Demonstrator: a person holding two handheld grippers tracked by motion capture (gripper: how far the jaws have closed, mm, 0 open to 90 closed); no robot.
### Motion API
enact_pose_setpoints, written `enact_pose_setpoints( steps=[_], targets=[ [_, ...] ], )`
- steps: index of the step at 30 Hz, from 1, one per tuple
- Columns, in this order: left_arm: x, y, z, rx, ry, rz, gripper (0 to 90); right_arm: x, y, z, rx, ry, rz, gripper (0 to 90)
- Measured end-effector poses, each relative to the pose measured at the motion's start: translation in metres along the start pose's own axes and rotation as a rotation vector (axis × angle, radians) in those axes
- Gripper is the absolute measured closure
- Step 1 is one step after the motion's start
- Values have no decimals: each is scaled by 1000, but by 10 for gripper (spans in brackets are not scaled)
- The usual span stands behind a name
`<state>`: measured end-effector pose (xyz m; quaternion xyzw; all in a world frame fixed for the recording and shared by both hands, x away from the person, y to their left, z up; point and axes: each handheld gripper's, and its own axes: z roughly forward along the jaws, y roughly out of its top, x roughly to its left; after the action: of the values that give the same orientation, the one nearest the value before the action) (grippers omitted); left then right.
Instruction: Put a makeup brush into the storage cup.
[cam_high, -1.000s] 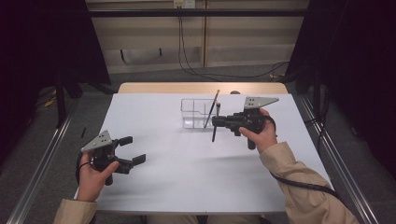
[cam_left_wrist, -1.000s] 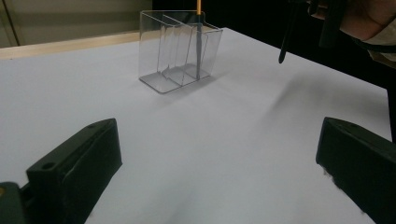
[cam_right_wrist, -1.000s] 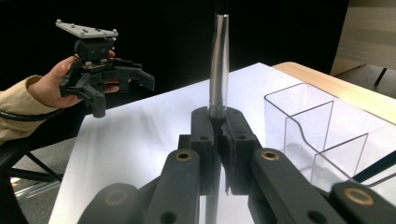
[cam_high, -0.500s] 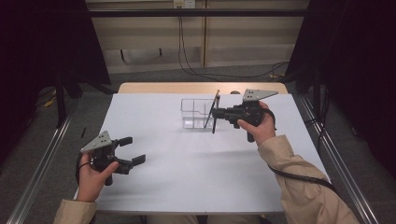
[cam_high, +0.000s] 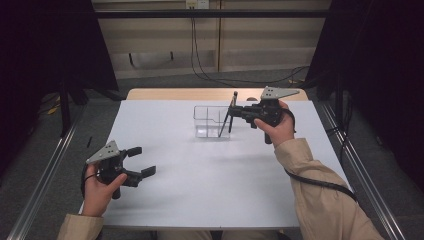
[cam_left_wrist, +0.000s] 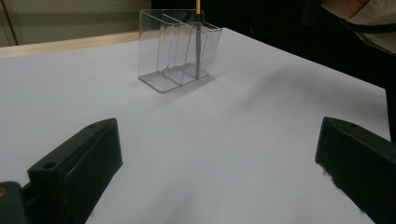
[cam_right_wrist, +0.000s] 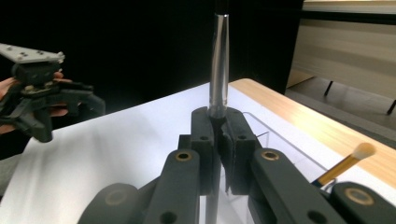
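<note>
While the table (cam_high: 200, 200) is lit from above, a clear organizer (cam_high: 211, 121) is seen near its far edge. At the near left, the left gripper (cam_high: 142, 161) is held with jaws spread wide, grasping nothing. A dark brush (cam_high: 226, 119) is pinched by the right gripper (cam_high: 237, 112), its lower end inside the organizer.

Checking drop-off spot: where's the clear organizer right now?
High view: the clear organizer sits far-centre on the white table, beside the right gripper, which holds a brush in it.
</note>
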<state>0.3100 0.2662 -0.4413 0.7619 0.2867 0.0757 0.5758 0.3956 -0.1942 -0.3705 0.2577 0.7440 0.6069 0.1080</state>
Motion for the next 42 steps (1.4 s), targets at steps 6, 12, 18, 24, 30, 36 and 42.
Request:
enact_pose_setpoints(
  steps=[6,12,18,24,30,36,42],
  targets=[
    [0,0,0,-3,0,2,4,-6,2,4,-10,-25,4,841],
    [0,-1,0,-5,0,0,5,-11,2,9,-13,-58,2,841],
    [1,-1,-1,-6,1,1,5,-16,5,9,-31,-95,4,841],
    [0,-1,-1,-2,-2,3,5,-20,9,8,-47,-128,-1,841],
    [0,-1,0,-2,-5,-2,5,-23,8,13,-46,-162,-9,841],
    [0,-1,0,-5,-6,-2,5,-25,6,19,-39,-189,-14,842],
    [0,-1,0,-4,-5,1,5,-28,3,26,-38,-202,-10,841]
  ],
)
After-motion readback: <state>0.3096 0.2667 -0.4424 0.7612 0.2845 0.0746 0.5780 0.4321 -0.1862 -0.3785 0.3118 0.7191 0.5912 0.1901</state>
